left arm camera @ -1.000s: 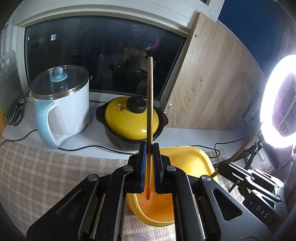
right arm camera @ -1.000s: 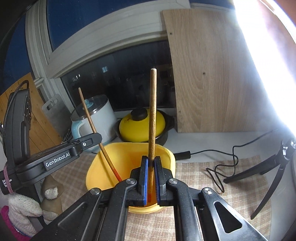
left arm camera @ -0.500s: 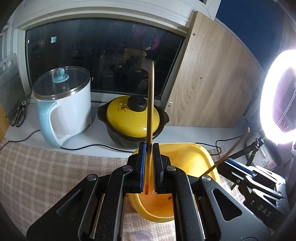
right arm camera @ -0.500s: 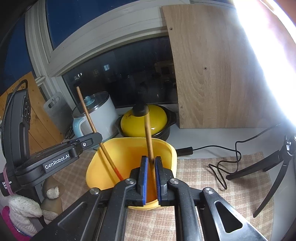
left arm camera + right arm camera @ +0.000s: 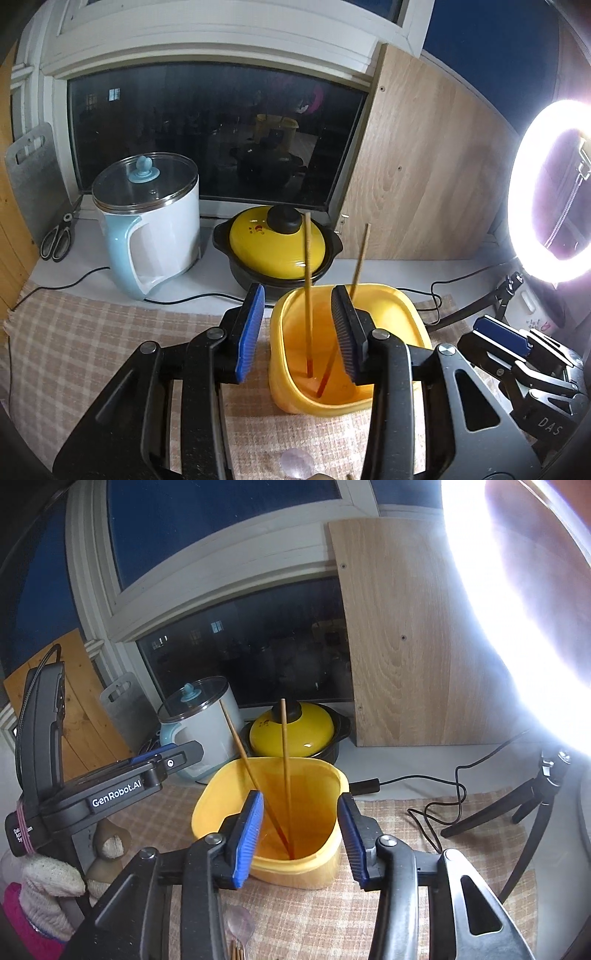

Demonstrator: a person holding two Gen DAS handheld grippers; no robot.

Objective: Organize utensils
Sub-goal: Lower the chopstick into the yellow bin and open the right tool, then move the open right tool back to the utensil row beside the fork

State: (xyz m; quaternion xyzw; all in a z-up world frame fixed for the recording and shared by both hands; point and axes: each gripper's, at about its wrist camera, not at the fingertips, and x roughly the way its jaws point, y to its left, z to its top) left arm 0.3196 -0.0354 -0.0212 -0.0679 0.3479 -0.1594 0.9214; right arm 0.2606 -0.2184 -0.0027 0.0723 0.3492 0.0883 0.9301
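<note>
Chopsticks (image 5: 307,295) just got let go: both the left gripper (image 5: 297,334) and right gripper (image 5: 301,832) have been opening their jaws and now stand spread with nothing pinched. Both sticks lean inside the yellow tub (image 5: 332,775) on the checked cloth (image 5: 110,332), so that pair's sorted I guess.

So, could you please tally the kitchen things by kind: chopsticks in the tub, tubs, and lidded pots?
Chopsticks standing in the tub: 2 (left chopstick, right chopstick)
Yellow tub: 1
Lidded pots: 2 (white electric pot, yellow-lidded casserole)
Total: 5
</note>
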